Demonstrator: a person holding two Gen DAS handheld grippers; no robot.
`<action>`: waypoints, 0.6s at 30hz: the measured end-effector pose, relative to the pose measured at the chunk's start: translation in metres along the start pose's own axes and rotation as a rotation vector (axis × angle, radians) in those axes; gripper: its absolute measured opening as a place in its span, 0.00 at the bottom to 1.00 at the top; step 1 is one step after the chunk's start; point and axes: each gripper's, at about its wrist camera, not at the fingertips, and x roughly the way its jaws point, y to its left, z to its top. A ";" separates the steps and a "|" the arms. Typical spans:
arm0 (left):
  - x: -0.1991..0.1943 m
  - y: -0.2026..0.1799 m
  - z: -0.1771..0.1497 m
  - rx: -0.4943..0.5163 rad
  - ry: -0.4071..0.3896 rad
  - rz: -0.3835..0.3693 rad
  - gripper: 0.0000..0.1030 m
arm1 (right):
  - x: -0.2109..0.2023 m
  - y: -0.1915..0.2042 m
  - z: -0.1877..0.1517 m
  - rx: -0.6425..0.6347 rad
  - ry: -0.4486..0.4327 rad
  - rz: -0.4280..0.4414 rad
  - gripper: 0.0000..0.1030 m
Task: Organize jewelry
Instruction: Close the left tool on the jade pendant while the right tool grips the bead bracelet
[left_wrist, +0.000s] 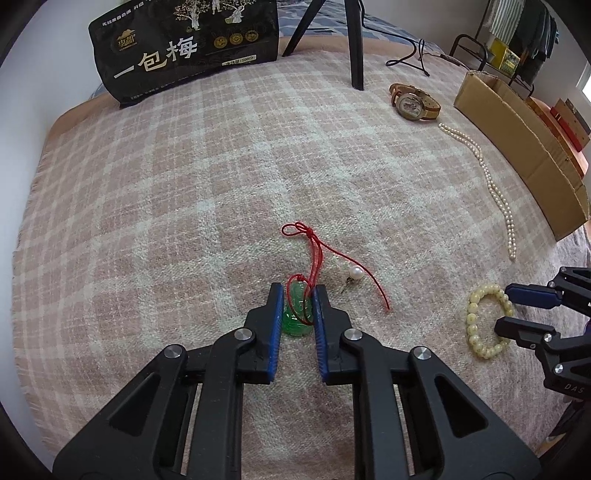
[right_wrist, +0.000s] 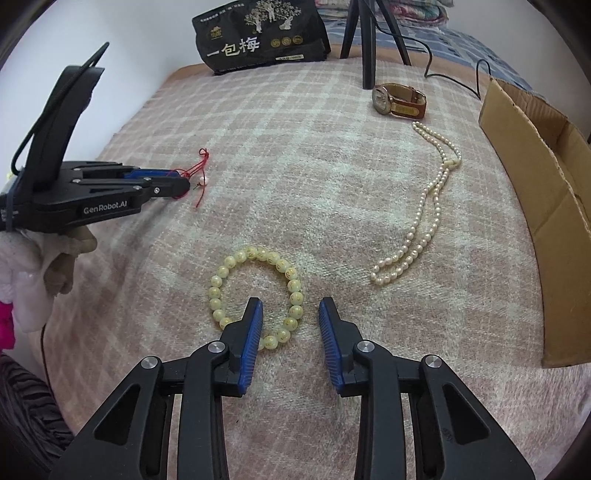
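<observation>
On the plaid blanket (left_wrist: 166, 177), the left gripper (left_wrist: 298, 291) sits narrowed around a green jade pendant (left_wrist: 296, 312), blue pads just beside or touching its sides; a firm hold cannot be told. Its red cord (left_wrist: 345, 258) trails toward one o'clock, past a pearl earring (left_wrist: 355, 274). At three o'clock, the right gripper (right_wrist: 291, 306) stands wide apart, straddling one side of the yellow bead bracelet (right_wrist: 255, 254), gripping nothing. At two o'clock of it lies a pearl necklace (right_wrist: 424, 221), a watch (right_wrist: 397, 99) at twelve, a cardboard box (right_wrist: 535, 184) far right.
</observation>
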 end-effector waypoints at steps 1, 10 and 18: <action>-0.001 0.000 0.000 -0.001 -0.004 0.000 0.14 | 0.000 0.001 -0.001 -0.006 0.000 -0.004 0.15; -0.017 -0.001 0.002 -0.020 -0.046 -0.013 0.14 | -0.012 0.002 -0.002 -0.014 -0.038 -0.001 0.06; -0.037 0.009 0.007 -0.072 -0.091 -0.042 0.14 | -0.031 0.004 0.003 -0.022 -0.101 -0.005 0.06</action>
